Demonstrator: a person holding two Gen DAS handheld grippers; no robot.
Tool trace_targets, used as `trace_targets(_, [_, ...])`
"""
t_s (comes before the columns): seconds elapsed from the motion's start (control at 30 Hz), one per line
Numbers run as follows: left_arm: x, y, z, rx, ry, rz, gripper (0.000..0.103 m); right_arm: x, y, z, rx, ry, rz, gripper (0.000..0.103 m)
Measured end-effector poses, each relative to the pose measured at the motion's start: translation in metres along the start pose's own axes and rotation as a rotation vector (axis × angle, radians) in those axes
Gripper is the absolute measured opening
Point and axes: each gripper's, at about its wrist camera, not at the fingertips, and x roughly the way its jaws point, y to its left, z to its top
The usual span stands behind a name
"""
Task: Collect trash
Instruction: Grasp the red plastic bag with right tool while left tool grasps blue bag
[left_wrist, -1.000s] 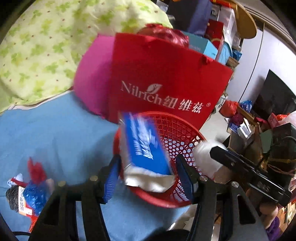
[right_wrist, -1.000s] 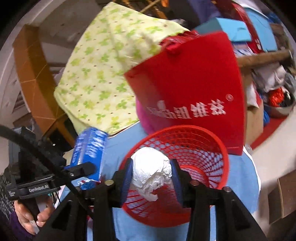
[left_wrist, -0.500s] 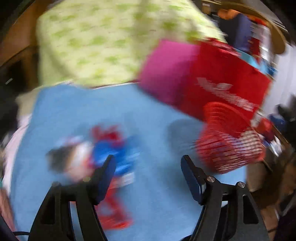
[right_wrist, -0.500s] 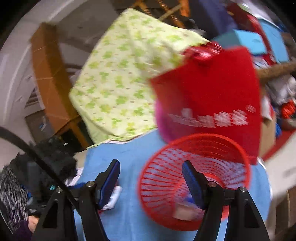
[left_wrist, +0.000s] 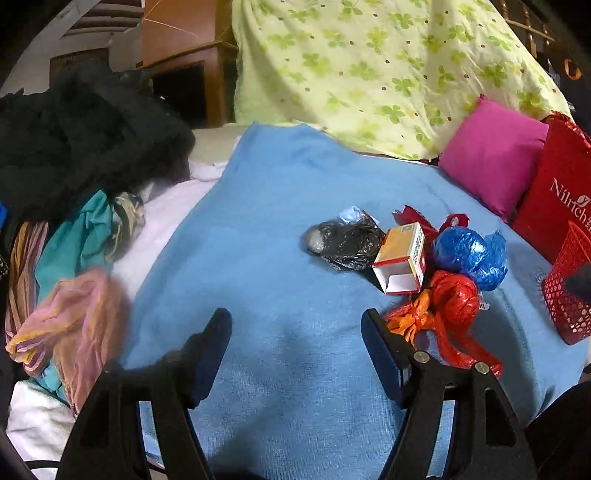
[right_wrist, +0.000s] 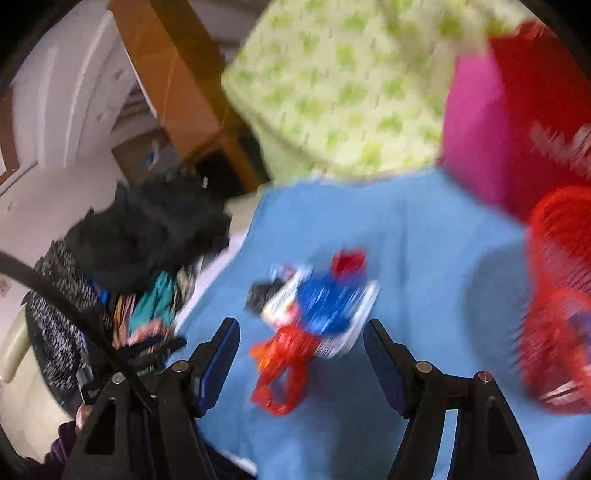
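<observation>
A cluster of trash lies on the blue blanket (left_wrist: 280, 206): a black bag wad (left_wrist: 345, 239), an open small carton (left_wrist: 400, 258), a blue bag wad (left_wrist: 469, 256) and a red-orange bag wad (left_wrist: 448, 306). My left gripper (left_wrist: 297, 341) is open and empty, low over the blanket, just left of the red wad. The red mesh basket (left_wrist: 569, 291) stands at the right edge. In the blurred right wrist view my right gripper (right_wrist: 301, 347) is open and empty above the same trash cluster (right_wrist: 314, 302), with the basket (right_wrist: 557, 317) to its right.
A pink cushion (left_wrist: 493, 164) and a red paper bag (left_wrist: 557, 199) stand behind the basket. A green-patterned sheet (left_wrist: 369, 66) hangs at the back. Piled clothes (left_wrist: 74, 206) and a black garment (left_wrist: 85, 136) lie along the blanket's left side.
Both grippers let go of their loads, the blue pack and the white wad, over the red basket, opened, and swung left toward the trash cluster on the blanket.
</observation>
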Motion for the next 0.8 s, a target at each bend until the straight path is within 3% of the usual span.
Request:
trace_targets(0.17, [0.006,0.001,-0.010,-0.010,-0.017,-0.004,0.073,0.069,-0.010,-0.007,0.108,0.158,0.049,0.072])
trace_targets(0.4, [0.014,-0.003,-0.017,-0.031,-0.061,-0.071,0.073,0.141,-0.012,-0.002,0.179,0.228,-0.034,0.064])
trace_targets(0.5, [0.017,-0.007,-0.017,-0.022,-0.059,-0.072,0.073,0.162,-0.010,0.000,0.173,0.249,-0.092,0.055])
trace_targets(0.6, [0.016,-0.009,-0.018,-0.011,-0.063,-0.069,0.073,0.167,-0.009,0.001,0.150,0.241,-0.125,0.049])
trace_targets(0.8, [0.017,-0.013,-0.019,0.005,-0.053,-0.074,0.073,0.149,-0.009,-0.004,0.127,0.253,-0.048,0.044])
